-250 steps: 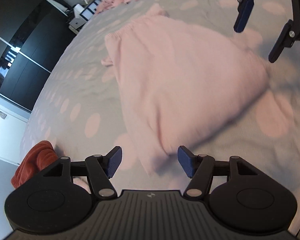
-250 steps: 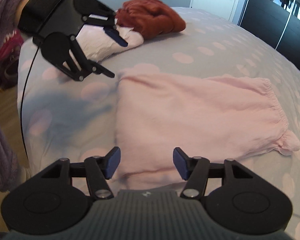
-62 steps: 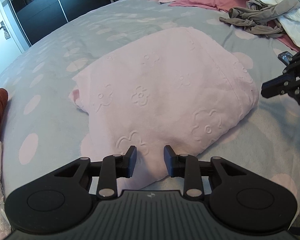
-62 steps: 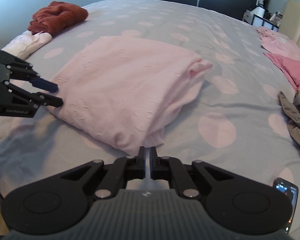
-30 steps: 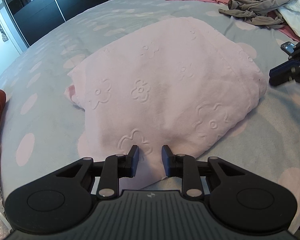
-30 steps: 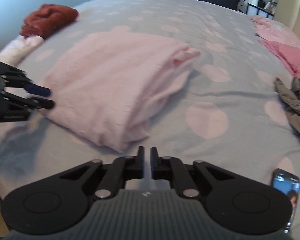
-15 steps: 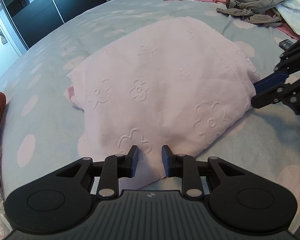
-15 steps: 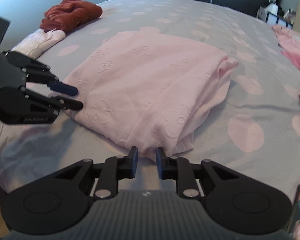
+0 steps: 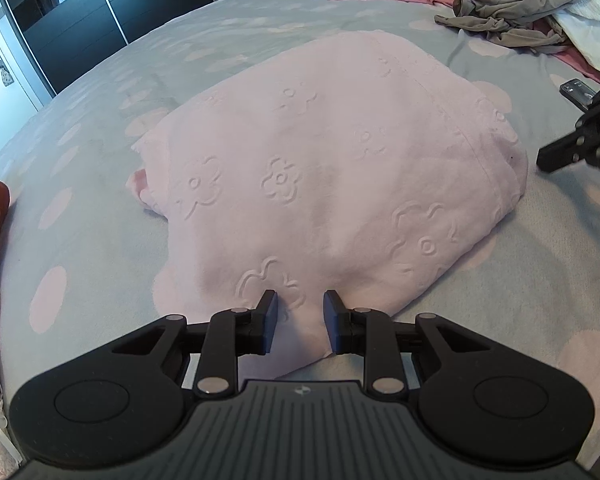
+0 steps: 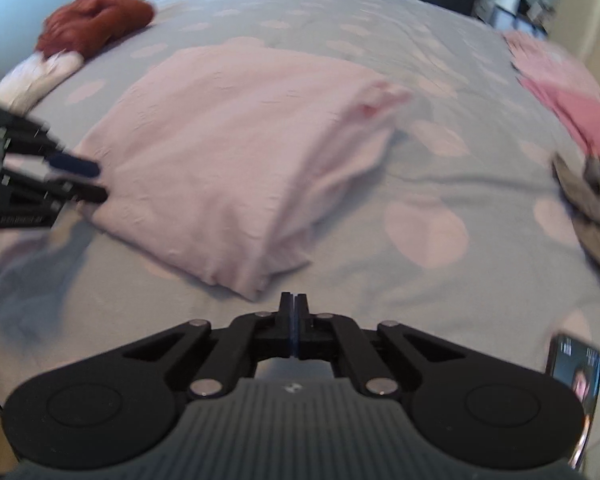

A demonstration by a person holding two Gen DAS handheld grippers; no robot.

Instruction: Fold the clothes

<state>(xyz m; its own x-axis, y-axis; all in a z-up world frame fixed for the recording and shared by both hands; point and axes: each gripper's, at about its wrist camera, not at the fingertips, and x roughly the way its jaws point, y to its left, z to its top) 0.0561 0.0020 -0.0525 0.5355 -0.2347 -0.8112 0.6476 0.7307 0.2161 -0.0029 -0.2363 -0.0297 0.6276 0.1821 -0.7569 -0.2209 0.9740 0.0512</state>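
Two grippers here: my left gripper [image 9: 297,312] sits parted over the pink garment [image 9: 324,184] near corner. My right gripper [image 10: 293,304] is pressed together, empty, just off the other corner, so left's closer

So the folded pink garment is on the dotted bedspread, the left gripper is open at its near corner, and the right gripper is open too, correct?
Not quite: the right gripper is shut, its jaws pressed together with nothing between them, as the right wrist view shows. The folded pink garment does lie on the dotted bedspread, and the left gripper is open at its near corner.
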